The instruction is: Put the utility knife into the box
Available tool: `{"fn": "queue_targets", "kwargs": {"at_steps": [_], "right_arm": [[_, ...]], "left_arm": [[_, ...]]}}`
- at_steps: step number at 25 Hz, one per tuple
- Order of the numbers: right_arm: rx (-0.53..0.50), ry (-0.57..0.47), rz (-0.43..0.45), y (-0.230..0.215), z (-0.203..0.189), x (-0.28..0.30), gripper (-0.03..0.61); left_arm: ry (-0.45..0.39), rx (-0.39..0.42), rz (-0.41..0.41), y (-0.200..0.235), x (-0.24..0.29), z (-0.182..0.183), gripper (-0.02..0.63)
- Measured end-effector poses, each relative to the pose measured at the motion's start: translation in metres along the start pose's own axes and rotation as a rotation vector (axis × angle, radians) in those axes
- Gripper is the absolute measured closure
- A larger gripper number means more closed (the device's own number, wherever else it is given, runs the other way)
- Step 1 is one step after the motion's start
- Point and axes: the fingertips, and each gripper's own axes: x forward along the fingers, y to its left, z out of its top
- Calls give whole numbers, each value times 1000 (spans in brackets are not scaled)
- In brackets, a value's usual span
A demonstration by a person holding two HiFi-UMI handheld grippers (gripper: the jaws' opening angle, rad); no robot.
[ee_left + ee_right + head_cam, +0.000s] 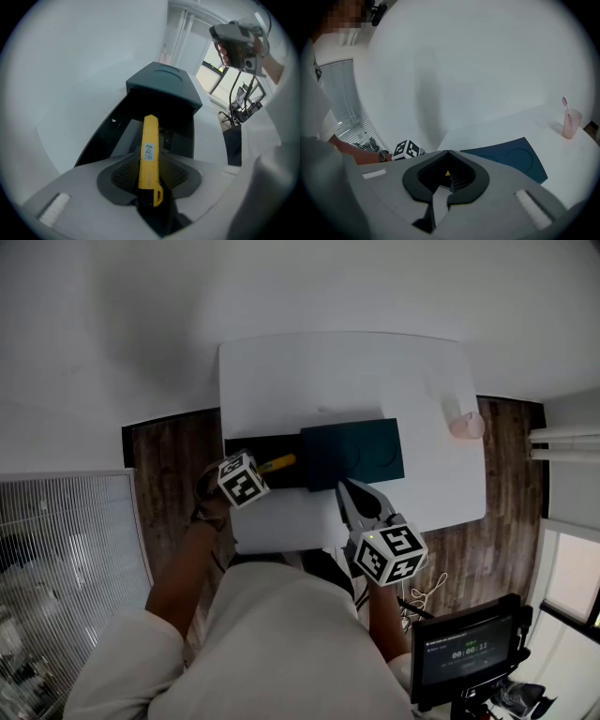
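The yellow utility knife (150,154) lies between my left gripper's (151,185) jaws, its tip pointing down into the black open box (119,136). A dark gap shows along the knife's right side, so the pads are not pressing on it. The box's dark teal lid (354,454) is slid to the right, and the knife (278,463) sticks out toward it from the left gripper (265,470). My right gripper (349,488) hovers shut and empty near the table's front edge, just in front of the lid (511,159).
The box sits on a white table (337,371). A pink cup with a toothbrush (464,420) stands at the table's right edge. Wooden floor surrounds the table, and a monitor on a stand (464,657) is at the lower right.
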Motion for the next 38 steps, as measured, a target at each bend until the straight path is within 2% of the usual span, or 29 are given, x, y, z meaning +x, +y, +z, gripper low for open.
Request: {"fn": "queue_targets", "kwargs": {"at_steps": [5,17,24,29,36,38], "right_arm": [[-6,4,3,0,-2,1,577],[-19,1,0,-4,1,0,577],[-37,-5,16,-3,5,1,577],[-58,-15,37,0,10,3,577],[-99,-36,72,3,22,5,575],[-110,-44,80,4,27,6,577]], "left_arm": [[2,1,-18,-1,2,-1,471],[-104,-114,-14,9,-8,3,457],[-154,-136,34,16,-25,12,462],[-165,-178,89,20,-37,11,516],[-246,-228,193,26,-62,17,614],[-260,-235,216,26,-68,17,614]]}}
